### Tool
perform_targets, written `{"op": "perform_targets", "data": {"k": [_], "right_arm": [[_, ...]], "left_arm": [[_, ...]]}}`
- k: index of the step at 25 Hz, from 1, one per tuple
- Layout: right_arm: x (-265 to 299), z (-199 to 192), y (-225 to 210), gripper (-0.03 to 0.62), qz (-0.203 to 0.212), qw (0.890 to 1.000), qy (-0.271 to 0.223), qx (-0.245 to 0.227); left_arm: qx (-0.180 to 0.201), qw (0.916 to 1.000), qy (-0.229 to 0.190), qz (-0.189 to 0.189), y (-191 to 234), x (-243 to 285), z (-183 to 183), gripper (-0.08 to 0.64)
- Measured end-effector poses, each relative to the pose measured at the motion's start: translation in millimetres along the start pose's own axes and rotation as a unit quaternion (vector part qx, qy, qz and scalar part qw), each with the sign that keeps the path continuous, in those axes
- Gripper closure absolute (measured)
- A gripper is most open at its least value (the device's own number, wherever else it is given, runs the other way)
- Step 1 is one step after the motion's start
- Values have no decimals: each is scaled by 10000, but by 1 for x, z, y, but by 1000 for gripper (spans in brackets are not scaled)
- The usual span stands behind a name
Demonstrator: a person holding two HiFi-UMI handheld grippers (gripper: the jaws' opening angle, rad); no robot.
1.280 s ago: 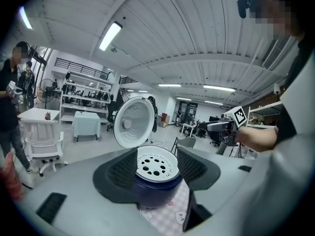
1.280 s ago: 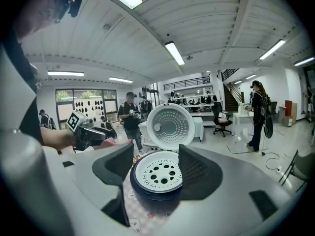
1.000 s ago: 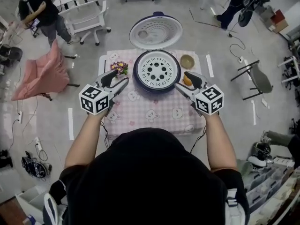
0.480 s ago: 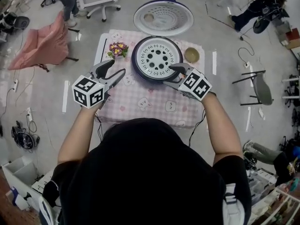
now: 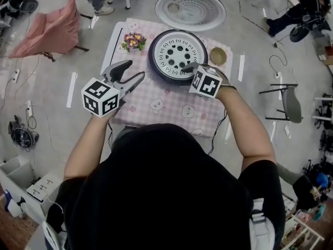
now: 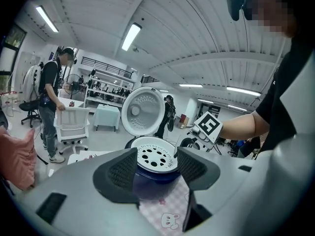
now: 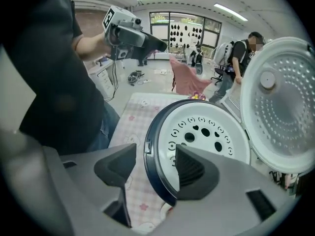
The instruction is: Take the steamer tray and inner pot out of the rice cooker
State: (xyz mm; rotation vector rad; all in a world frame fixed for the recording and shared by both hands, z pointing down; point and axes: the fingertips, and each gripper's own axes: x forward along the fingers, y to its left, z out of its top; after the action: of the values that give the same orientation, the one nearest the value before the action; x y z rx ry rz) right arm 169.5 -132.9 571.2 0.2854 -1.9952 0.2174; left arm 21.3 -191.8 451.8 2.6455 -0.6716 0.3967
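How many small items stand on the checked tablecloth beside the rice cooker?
2: a bunch of flowers at the cooker's left and a small bowl at its right. The person's right forearm may hide others.

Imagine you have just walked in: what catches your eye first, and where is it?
The open rice cooker stands at the far side of the table, its lid tipped back and the white holed steamer tray inside. The right gripper straddles its near rim, jaws closing but not pressing. The left gripper hangs open off to the left.
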Motion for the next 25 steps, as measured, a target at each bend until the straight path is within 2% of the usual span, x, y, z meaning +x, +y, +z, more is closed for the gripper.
{"op": "perform_targets", "data": {"k": [5, 12, 18, 20, 25], "right_arm": [[19, -8, -4, 334, 278, 9977, 466, -397], [41, -19, 2, 353, 634, 9919, 886, -652], [46, -28, 8, 368, 855, 9876, 1066, -773], [44, -27, 7, 400, 848, 9880, 1034, -774], [36, -22, 6, 426, 776, 9888, 971, -828]], "left_arm": [[-67, 9999, 55, 86, 4, -1, -11, 301], [-262, 9996, 11, 86, 1, 0, -23, 301], [-342, 9994, 24, 31, -2, 2, -29, 301], [-370, 9993, 12, 28, -1, 0, -30, 301], [-412, 9991, 48, 33, 3, 0, -35, 301]]}}
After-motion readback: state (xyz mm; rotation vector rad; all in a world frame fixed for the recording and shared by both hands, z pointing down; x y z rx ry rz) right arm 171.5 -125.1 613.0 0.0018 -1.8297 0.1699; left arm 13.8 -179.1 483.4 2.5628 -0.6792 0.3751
